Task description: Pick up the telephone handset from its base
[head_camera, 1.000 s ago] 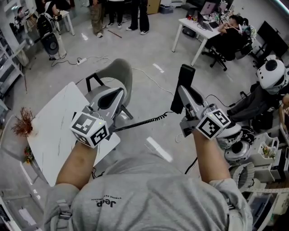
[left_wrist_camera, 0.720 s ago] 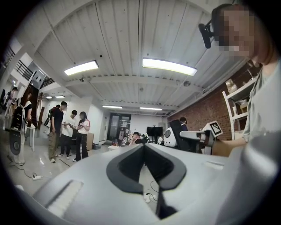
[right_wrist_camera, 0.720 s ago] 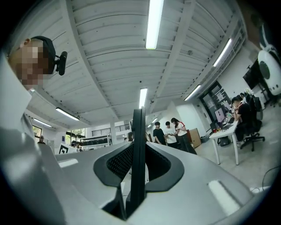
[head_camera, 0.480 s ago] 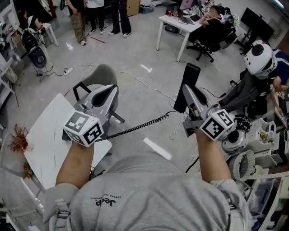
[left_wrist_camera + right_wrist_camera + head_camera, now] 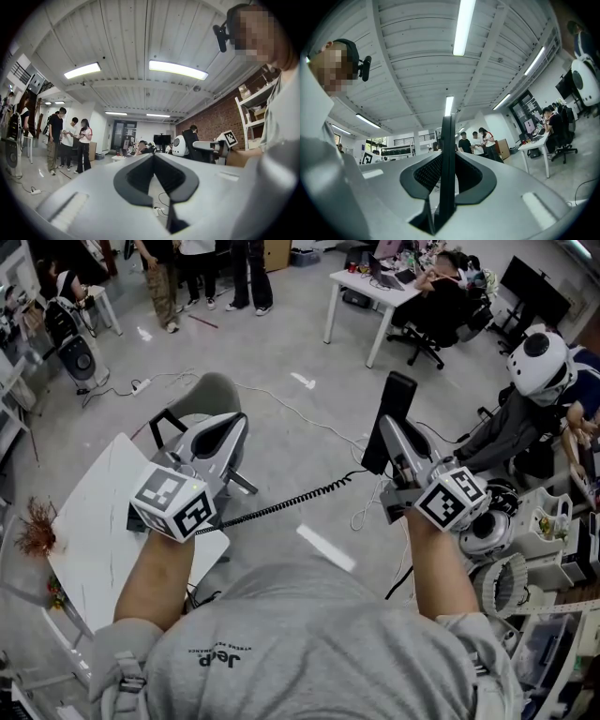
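Right gripper: your right gripper [image 5: 387, 430] is clamped on the handset. The jaws are only a narrow way apart, with the pads pressing its two flat sides.
Handset: the black handset [image 5: 395, 393] stands up between those jaws and pokes out well past the tips. It shows thin and edge-on in the right gripper view.
Handset place: right side of the head view, in the air above the floor [image 5: 309, 362], well apart from the table.
Cord: the black coiled cord [image 5: 281, 505] leaves the handset's near end and runs left over the floor. It goes out of sight under your left gripper, so its other end is hidden.
Left gripper: your left gripper [image 5: 236, 421] has its tips closed together and nothing between the pads. The floor shows through the gap behind the tips.
Pose: your two grippers are side by side, well apart, both pointing away from you.
Table: the white table [image 5: 89, 540] is at the near left, beside your left forearm.
Chair: the grey chair [image 5: 214, 390] is on the floor, just past the left gripper's tips in the head view.
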A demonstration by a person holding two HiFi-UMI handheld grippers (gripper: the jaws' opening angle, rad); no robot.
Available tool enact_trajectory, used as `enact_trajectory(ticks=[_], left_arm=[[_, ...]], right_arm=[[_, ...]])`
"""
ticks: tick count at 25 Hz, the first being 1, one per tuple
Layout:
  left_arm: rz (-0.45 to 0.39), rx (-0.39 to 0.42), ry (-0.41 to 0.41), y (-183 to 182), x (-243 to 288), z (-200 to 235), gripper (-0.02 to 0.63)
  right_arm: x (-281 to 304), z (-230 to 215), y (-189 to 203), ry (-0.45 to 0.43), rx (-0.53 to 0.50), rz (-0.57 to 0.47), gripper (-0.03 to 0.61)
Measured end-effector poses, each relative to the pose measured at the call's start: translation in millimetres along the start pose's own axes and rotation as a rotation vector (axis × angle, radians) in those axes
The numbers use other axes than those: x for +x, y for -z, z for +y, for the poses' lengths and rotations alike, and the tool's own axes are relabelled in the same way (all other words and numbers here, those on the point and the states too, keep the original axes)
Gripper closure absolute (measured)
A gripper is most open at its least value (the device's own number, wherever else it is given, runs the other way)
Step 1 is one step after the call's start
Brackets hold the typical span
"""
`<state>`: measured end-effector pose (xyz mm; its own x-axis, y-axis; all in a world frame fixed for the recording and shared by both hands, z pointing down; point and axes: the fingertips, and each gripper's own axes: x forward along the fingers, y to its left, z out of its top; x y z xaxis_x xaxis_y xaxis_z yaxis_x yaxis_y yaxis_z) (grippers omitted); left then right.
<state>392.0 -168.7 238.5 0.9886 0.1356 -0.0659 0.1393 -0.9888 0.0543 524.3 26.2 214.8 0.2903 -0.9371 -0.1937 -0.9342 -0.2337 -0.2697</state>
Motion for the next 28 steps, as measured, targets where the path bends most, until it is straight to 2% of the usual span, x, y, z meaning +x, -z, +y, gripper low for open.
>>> enact_trajectory(ticks=[28], left_arm=[[0.005, 0.019, -0.01, 0.5, -5.0, -6.4, 0.56]], right_arm=[[7.2, 4.9, 3.3, -0.038, -0.012, 0.021, 0.5]])
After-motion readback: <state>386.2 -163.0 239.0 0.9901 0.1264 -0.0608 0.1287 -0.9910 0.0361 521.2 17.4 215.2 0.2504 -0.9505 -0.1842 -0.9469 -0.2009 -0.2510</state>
